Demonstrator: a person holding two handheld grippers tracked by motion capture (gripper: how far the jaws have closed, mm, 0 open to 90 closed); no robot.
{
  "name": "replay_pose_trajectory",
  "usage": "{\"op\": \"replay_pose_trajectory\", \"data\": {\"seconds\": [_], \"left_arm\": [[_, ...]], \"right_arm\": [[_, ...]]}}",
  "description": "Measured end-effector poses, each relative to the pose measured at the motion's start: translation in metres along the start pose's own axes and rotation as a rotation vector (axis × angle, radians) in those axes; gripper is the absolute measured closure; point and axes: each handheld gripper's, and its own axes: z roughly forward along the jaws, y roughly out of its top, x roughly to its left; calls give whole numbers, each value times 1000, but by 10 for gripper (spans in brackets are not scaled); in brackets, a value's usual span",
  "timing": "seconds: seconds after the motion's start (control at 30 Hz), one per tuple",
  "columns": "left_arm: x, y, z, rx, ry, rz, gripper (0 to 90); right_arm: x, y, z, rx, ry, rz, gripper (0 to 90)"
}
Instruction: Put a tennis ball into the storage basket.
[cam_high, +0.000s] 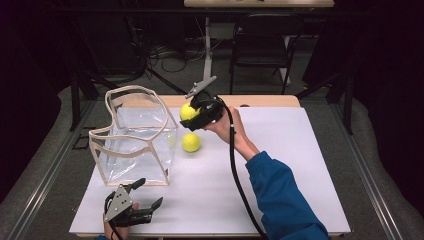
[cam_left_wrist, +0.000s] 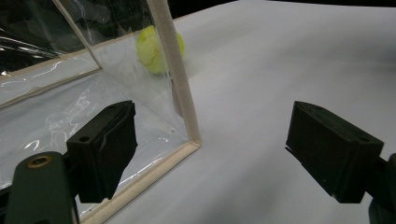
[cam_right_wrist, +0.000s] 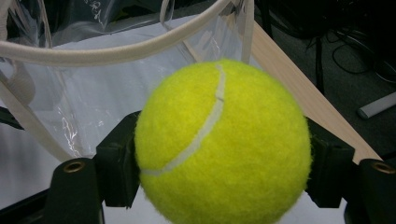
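A clear bag (cam_high: 135, 142) with cream trim stands open near the left edge of the white table (cam_high: 280, 190), with nothing visible inside it. The right gripper (cam_high: 192, 116) holds a tennis ball (cam_high: 188, 111) clamped between its jaws, lifted off the table just beside the bag's right rim, toward the far edge. A second tennis ball (cam_high: 191, 142) lies on the table just right of the bag. The left gripper (cam_high: 150, 197) rests near the front left corner, jaws wide apart, pointing at the bag's near corner.
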Motion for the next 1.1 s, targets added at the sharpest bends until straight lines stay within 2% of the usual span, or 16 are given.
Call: {"op": "replay_pose_trajectory", "data": {"seconds": [1.1], "left_arm": [[0,0,0,-3,-1,4,159]], "right_arm": [[3,21,-9,-48,-6,-15,266]]}}
